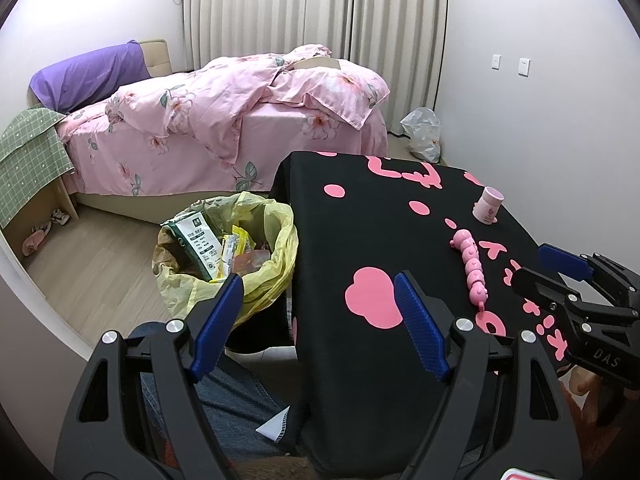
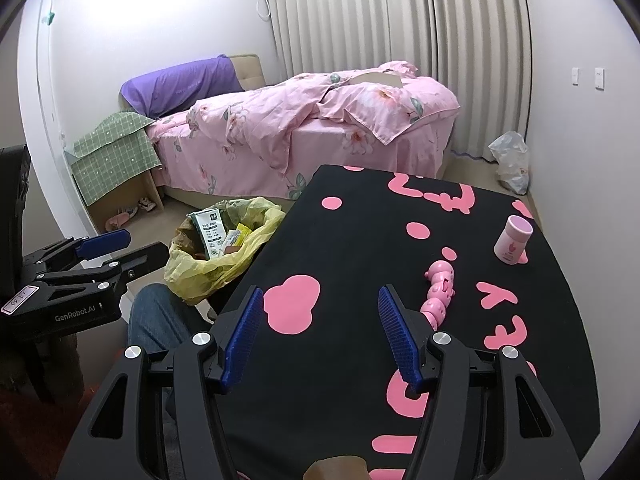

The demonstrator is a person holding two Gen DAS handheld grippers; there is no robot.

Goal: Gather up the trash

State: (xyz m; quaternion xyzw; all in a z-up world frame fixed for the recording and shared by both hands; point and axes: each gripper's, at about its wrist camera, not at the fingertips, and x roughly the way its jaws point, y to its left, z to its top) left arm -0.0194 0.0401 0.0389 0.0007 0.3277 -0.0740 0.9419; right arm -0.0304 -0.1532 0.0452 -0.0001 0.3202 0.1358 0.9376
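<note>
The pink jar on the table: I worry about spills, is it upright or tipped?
Upright. The pink jar stands on its base on the black tablecloth, lid on top.

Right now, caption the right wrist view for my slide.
Open right hand-held gripper over black pink-patterned tablecloth; yellow-lined trash bin holds wrappers.

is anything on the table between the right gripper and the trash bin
Nothing visible. The right gripper hangs open over bare black cloth; the bin sits past the table's left edge.
</note>
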